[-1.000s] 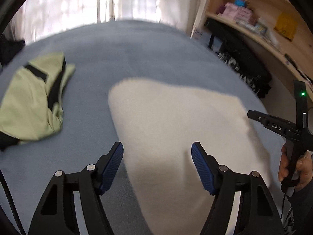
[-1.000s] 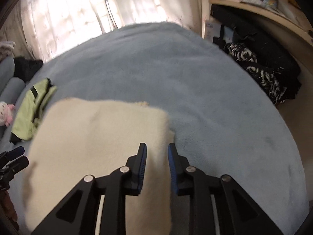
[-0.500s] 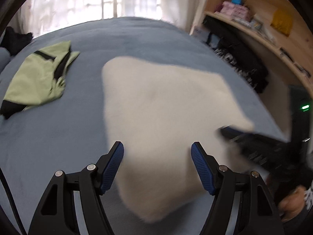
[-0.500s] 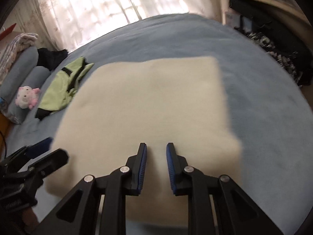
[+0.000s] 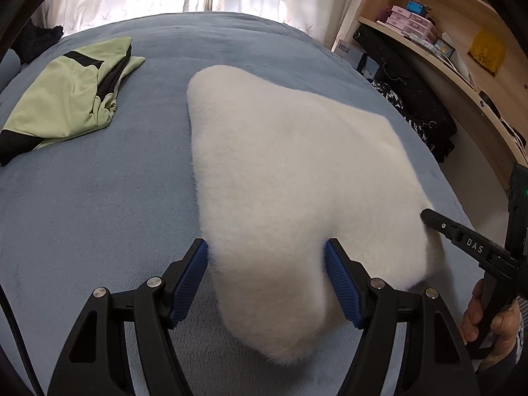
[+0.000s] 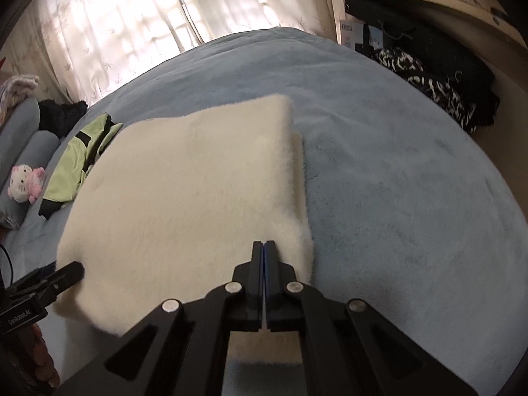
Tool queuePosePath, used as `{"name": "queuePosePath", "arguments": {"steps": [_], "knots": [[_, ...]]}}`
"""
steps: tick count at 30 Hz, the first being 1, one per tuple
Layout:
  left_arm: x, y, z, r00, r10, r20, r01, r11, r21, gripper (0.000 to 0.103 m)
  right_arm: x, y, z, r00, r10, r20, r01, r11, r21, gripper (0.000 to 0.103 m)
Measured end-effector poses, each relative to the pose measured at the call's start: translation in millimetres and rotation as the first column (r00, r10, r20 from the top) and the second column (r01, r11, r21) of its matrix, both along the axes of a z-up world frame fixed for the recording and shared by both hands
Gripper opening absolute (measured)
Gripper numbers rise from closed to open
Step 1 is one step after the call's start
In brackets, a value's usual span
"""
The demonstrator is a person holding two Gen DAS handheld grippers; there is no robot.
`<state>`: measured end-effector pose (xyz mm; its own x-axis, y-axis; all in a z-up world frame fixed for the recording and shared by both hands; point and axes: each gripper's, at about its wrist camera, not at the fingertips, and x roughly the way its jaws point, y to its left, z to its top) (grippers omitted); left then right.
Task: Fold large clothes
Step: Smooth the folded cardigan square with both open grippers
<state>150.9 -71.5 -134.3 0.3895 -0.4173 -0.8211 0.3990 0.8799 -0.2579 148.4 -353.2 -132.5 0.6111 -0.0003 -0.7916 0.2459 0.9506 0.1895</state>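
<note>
Left gripper (image 5: 266,277): fingers apart, straddling fleece (image 5: 297,181) corner.
Right gripper (image 6: 264,247): fingers just closed together, holding nothing.
Tip: square edges; press flat on bed (image 6: 396,181).

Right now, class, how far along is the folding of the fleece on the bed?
Done: the fleece lies doubled into a block, a lower layer showing at its right edge. In hand: the right tool is shut over it; the left tool straddles its near corner, open. Left: the green top, still crumpled.
</note>
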Motion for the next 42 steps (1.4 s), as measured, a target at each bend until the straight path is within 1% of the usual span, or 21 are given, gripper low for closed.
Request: {"name": "queuePosePath", "arguments": {"steps": [3,4,7,9,12,15,18,20,21,22,23,27,34,38,40,41,42], "knots": [[0.3,1.1,1.1,1.0,0.014,-0.01,-0.014,1.0,0.004,0.071,-0.3,0.2,-4.4,1.0,-0.011,-0.025,0.012,1.0,0.02,0.0],[0.1,1.7,1.5,1.0,0.019,-0.013,-0.019,1.0,0.005,0.071,-0.7,1.9,-5.5,1.0,-0.008,-0.028,0.009,1.0,0.019,0.002],[-1.2,2.8,4.9,0.999,0.04,-0.031,-0.04,0.999,0.008,0.071,-1.0,9.2,-5.4,0.999,-0.003,-0.046,0.003,1.0,-0.011,0.003],[-2.5,4.8,7.3,0.998,0.05,-0.041,-0.049,0.999,0.009,0.071,-3.2,10.5,-5.3,0.998,-0.009,-0.058,0.009,1.0,-0.005,0.003],[-7.3,10.1,16.2,0.996,0.066,-0.052,-0.066,0.998,0.002,0.071,-8.8,9.6,-4.6,0.996,-0.017,-0.085,0.021,0.999,0.037,0.005],[-12.4,16.3,26.7,0.996,0.079,-0.049,-0.08,0.997,-0.005,0.071,-18.2,8.8,-4.5,0.995,-0.028,-0.098,0.037,0.995,0.092,0.011],[-22.4,21.1,36.0,0.995,0.086,-0.047,-0.086,0.996,-0.016,0.071,-31.2,12.3,-2.1,0.994,-0.033,-0.101,0.047,0.989,0.138,0.025],[-28.5,22.8,40.7,0.995,0.085,-0.044,-0.086,0.996,-0.019,0.071,-39.0,16.4,-1.1,0.994,-0.026,-0.106,0.044,0.985,0.167,0.043],[-32.1,23.8,42.8,0.996,0.082,-0.042,-0.083,0.996,-0.017,0.072,-41.3,19.5,-0.1,0.994,-0.021,-0.111,0.04,0.984,0.173,0.047],[-36.6,24.7,45.4,0.996,0.078,-0.04,-0.078,0.997,-0.013,0.072,-43.9,23.3,1.1,0.993,-0.016,-0.118,0.037,0.984,0.172,0.053],[-40.6,25.1,47.8,0.997,0.074,-0.036,-0.074,0.997,-0.007,0.074,-47.2,27.4,1.8,0.992,-0.009,-0.129,0.031,0.985,0.17,0.056],[-52.6,26.6,55.7,0.998,0.056,-0.024,-0.055,0.998,0.019,0.079,-55.3,36.1,2.8,0.988,0.02,-0.155,0.01,0.982,0.191,0.056],[-61.5,26.9,69.2,0.999,0.04,-0.013,-0.04,0.998,0.046,0.08,-62.7,38.9,12.7,0.985,0.044,-0.168,-0.003,0.972,0.237,0.056],[-57.0,27.7,73.6,0.999,0.029,-0.046,-0.028,0.999,0.027,0.08,-61.4,36.2,22.4,0.985,0.067,-0.161,-0.022,0.964,0.266,0.056],[-53.8,26.7,74.9,0.998,0.02,-0.055,-0.018,0.999,0.029,0.08,-59.5,33.4,29.0,0.985,0.077,-0.152,-0.033,0.961,0.274,0.056],[-52.6,26.0,75.7,0.998,0.018,-0.057,-0.016,0.999,0.033,0.081,-57.8,31.7,33.8,0.986,0.083,-0.144,-0.04,0.96,0.277,0.056],[-49.9,25.0,76.9,0.998,0.011,-0.064,-0.009,0.999,0.036,0.084,-56.8,29.9,37.5,0.986,0.087,-0.139,-0.045,0.959,0.28,0.056]]}}
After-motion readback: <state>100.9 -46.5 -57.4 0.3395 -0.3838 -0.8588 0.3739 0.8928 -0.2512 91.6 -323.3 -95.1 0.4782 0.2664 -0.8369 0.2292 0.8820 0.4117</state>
